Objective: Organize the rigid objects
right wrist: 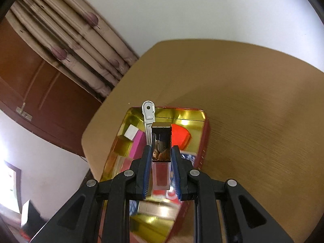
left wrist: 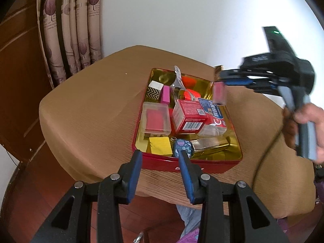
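Left tool (left wrist: pixel 160 160) nearest, jaws spread and empty, hanging at the near rim of the red tin (left wrist: pixel 188 167) on the counter (left wrist: pixel 91 111). Right tool (right wrist: pixel 161 162) pinches a gold-capped lip gloss tube (right wrist: pixel 161 151) above the tin's right side; step in hand looks like carrying it, next move a clear spot to set it down. Right-wrist view blurs the tin's contents; tube's lower end hidden.

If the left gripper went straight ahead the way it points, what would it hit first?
Probably the red tin's near wall, or just past it the dark blue patterned case; the left gripper has open jaws, and depth is unclear.
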{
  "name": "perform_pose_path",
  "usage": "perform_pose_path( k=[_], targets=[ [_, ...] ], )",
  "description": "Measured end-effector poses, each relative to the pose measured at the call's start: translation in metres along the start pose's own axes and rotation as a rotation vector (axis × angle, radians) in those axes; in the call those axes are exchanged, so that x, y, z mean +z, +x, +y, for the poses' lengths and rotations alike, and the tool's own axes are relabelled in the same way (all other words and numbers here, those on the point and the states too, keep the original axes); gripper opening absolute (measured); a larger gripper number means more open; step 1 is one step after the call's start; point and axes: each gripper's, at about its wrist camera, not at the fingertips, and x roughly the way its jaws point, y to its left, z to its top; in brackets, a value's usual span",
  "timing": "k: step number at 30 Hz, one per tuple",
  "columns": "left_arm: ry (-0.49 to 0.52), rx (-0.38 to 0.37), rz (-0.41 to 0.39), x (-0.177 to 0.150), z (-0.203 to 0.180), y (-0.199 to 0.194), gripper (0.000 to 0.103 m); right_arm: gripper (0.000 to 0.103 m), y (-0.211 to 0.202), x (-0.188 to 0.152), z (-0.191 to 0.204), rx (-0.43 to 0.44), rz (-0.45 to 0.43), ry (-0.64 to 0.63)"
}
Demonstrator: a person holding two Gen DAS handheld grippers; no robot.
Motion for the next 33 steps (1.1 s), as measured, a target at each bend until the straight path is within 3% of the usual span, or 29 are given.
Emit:
perform_pose_path(
  k=[10,14,16,18,19,23,27,33],
  targets=[
    [0.011,0.044,0.008,0.001,0.003,0.006,0.038,0.023,0.034,0.015,-0.007,-0.074,0.016,0.010],
    [-0.003,0.045,0.005,0.001,0.006,0.005,0.038,0.030,0.013,0.007,0.001,-0.093,-0.090,-0.032],
    [-0.004,0.047,0.001,0.001,0.006,0.005,0.038,0.038,-0.007,-0.009,0.013,-0.098,-0.160,-0.078],
    [-0.007,0.026,0.001,0.001,0.006,0.004,0.038,0.061,-0.034,-0.039,0.030,-0.137,-0.257,-0.148],
    [-0.014,0.013,0.002,0.001,0.006,0.003,0.038,0.066,-0.046,-0.052,0.038,-0.154,-0.301,-0.181],
    [-0.019,-0.004,-0.021,0.000,0.004,-0.004,0.038,0.101,-0.094,-0.128,0.077,-0.299,-0.537,-0.335],
    [0.001,0.031,-0.080,-0.002,-0.004,-0.018,0.038,0.103,-0.122,-0.175,0.096,-0.377,-0.702,-0.340],
    [0.012,0.073,-0.162,-0.004,-0.010,-0.037,0.038,0.103,-0.134,-0.194,0.096,-0.410,-0.674,-0.249]
  ],
)
